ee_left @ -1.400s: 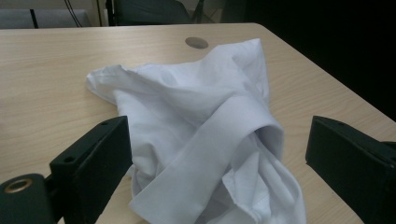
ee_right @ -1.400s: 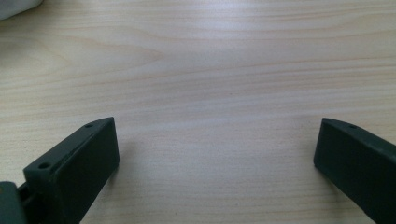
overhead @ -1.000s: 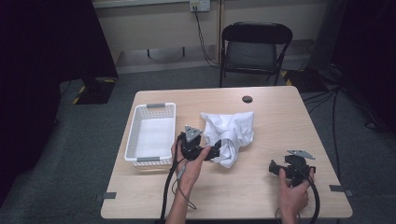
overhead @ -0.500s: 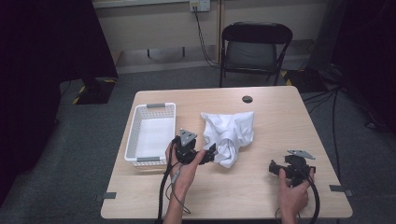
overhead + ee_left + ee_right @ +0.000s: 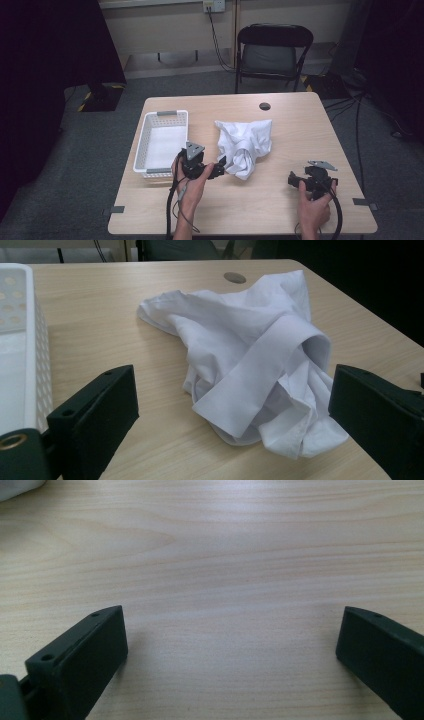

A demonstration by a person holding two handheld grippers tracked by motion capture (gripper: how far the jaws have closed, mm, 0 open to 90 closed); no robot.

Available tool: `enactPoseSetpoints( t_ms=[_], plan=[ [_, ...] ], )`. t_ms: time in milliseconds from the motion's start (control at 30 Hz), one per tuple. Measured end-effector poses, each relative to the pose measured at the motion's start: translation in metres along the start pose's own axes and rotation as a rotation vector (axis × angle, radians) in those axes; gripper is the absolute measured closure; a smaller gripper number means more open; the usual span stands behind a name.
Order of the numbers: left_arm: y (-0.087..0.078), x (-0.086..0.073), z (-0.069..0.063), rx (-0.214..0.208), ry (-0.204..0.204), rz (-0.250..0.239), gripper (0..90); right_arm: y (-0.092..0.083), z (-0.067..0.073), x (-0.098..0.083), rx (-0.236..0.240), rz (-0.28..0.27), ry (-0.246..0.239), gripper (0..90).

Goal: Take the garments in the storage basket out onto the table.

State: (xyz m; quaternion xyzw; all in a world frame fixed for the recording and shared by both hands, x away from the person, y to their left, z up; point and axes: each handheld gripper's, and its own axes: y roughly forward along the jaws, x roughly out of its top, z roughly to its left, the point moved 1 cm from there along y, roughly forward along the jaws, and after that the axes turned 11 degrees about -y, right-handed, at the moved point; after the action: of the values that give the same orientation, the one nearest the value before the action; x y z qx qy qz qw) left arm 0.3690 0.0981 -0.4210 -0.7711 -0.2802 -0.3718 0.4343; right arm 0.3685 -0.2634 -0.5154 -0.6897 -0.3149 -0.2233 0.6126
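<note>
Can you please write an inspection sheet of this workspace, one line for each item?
Surface: light wooden table, with a round grommet hole near the far edge.
Job's things: crumpled white shirt on the table middle; white perforated basket to its left, apparently empty.
Clutter: nothing seen.
Grippers: left claw open, at the shirt's near edge, not closed on it; right claw open over bare wood, apart from the shirt.
Cables: black cable trails from the left claw; another cable from the right claw.
Surroundings: black folding chair behind the table, wall outlet, grey carpet.
</note>
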Motion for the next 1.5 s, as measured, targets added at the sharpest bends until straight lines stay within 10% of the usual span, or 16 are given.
enactPoseSetpoints(
  t_ms=[1500],
  plan=[
    [-0.047, -0.029, 0.041, 0.084, -0.073, -0.053, 0.2, 0.0, 0.0, 0.0, 0.0, 0.0, 0.0, 0.0]
  ],
)
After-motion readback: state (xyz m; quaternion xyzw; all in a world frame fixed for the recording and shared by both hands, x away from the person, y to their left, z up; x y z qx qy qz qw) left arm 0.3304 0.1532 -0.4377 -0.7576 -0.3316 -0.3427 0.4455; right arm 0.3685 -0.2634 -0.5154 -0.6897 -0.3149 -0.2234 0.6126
